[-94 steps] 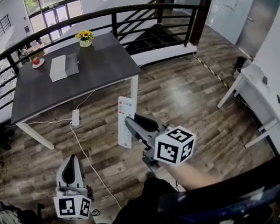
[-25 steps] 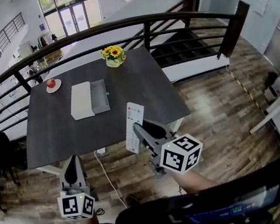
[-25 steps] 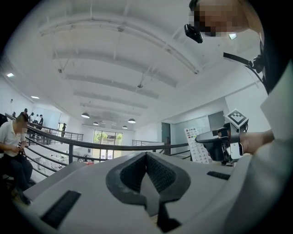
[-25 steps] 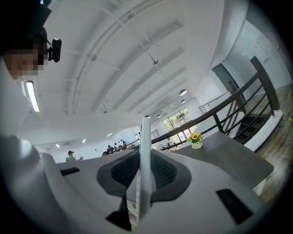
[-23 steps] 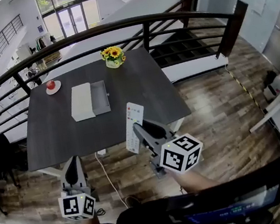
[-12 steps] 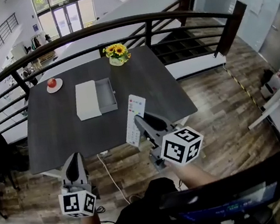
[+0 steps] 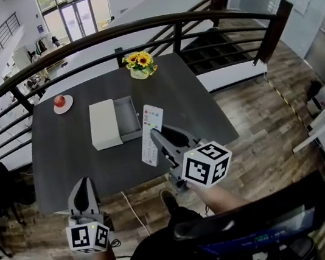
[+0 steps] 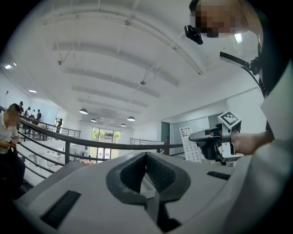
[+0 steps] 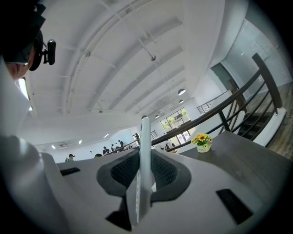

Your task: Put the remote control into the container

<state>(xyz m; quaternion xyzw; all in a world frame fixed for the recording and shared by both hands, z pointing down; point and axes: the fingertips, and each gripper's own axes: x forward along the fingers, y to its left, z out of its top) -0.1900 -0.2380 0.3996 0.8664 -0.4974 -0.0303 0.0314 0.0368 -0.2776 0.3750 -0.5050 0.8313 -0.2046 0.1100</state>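
**A:** So, which step is in hand?

**B:** The carry, I'd say. The right hand-held gripper (image 7: 156, 135) has its jaws clamped on the remote control (image 7: 151, 134). They grip its lower end, so most of it sticks out past the tips. The right gripper view shows it edge-on between the pads (image 9: 144, 155).

**A:** And the container?

**B:** It sits on the counter (image 7: 62, 155), a white box with a grey open tray (image 7: 128, 118) alongside. The remote is held in the air, and in the head view its tip looks just right of the tray. Nothing has gone in yet.

**A:** What about the other hand?

**B:** The left hand-held gripper (image 7: 82, 186) hangs near the counter's front edge, jaws together with nothing between them.

**A:** What does the next move call for?

**B:** Probably bringing the remote over the grey tray, lining its length up with the tray's long side and lowering it before the jaws part. The flowers (image 7: 140, 64) and the apple (image 7: 59, 101) stand at the far side, well clear.
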